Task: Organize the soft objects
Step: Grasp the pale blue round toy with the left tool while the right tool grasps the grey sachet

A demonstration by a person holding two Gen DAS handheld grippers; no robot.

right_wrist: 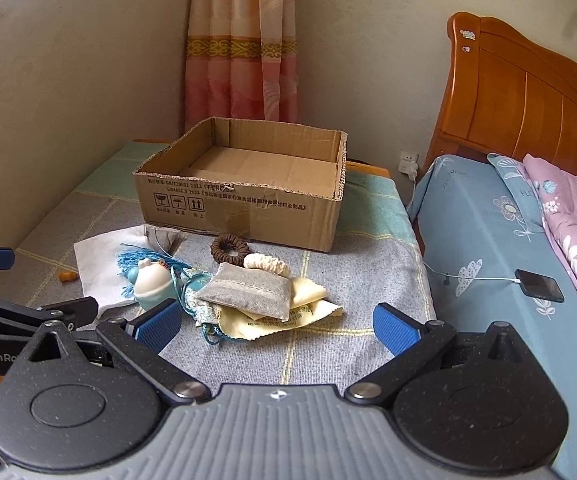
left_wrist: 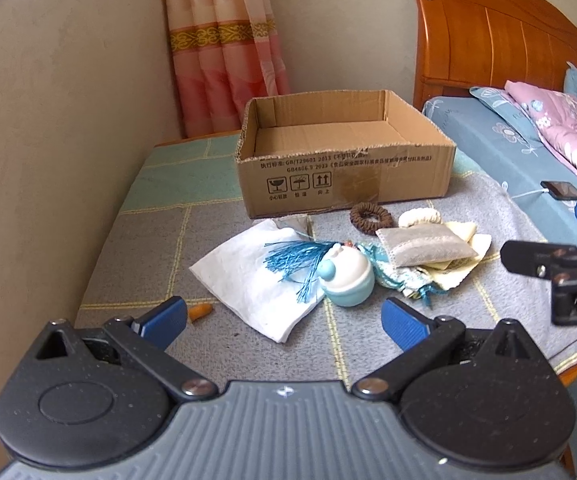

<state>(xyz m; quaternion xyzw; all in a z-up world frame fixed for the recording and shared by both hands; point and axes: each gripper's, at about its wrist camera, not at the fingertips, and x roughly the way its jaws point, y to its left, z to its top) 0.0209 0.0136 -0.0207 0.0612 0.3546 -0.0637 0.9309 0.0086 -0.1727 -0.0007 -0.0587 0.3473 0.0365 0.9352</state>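
A home bedroom: a carved orange-brown wooden headboard (right_wrist: 528, 96) above a blue flowered bedsheet (right_wrist: 484, 216), a pink floral quilt (right_wrist: 576, 216), and a long pink patterned curtain (right_wrist: 244, 48)

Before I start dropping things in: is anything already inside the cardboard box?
No, the cardboard box shows only its bare bottom in the right wrist view; the soft items still lie on the cloth in front of it.

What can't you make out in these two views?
- Blue tassel item, both views: mostly under the grey pouch and toy.
- Print on the yellow cloth, right view: too small.
- Orange object, left view: part hidden by the left gripper's finger.
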